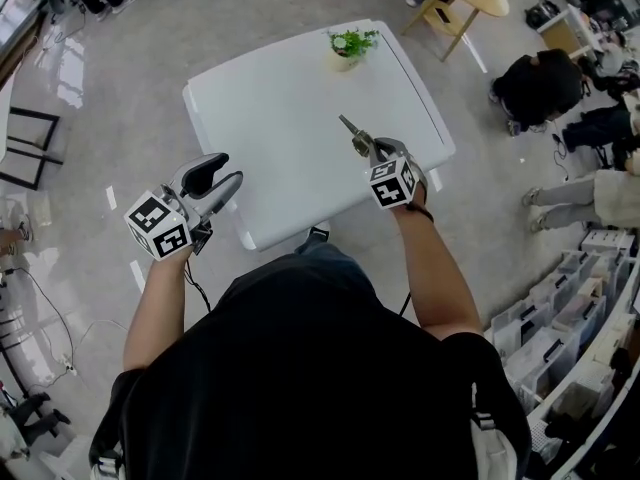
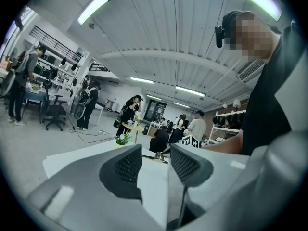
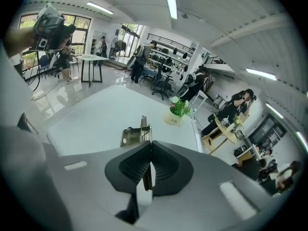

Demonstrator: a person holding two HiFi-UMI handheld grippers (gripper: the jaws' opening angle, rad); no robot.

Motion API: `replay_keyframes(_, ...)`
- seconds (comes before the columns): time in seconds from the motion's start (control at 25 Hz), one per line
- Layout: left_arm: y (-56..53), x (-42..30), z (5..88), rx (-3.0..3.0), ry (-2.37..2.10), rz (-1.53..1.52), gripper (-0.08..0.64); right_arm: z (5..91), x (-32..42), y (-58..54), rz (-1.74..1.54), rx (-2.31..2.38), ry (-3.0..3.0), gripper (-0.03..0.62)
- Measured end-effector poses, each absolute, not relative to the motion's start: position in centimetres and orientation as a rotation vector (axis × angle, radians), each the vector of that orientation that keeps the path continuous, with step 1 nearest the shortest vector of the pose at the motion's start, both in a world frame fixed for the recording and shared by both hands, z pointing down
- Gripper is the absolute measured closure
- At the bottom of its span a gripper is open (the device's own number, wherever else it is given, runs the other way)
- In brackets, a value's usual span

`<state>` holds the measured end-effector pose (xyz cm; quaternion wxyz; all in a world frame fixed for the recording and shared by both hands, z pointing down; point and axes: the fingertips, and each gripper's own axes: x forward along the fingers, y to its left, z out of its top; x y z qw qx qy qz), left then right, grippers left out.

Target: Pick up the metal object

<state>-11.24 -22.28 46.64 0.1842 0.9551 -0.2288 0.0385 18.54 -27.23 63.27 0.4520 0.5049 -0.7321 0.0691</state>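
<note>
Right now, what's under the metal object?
Only bare white table shows below the metal object, which the right gripper holds over it. Its rear end is covered by the fingers.

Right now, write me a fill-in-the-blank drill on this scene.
The metal object is clamped by the ____.
The left gripper has its jaws ____.
On the table, near its far edge, stands a potted ____.
Missing: right gripper; open; plant.
</note>
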Motion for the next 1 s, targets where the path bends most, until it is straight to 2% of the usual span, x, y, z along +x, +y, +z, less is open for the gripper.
replay_keyframes(1.0, -16.6, -12.8, 43.7, 2.792, -0.513, 0.081, 0.376, 54.0, 15.1, -18.7, 0.177, 1.488, -1.901, 0.566)
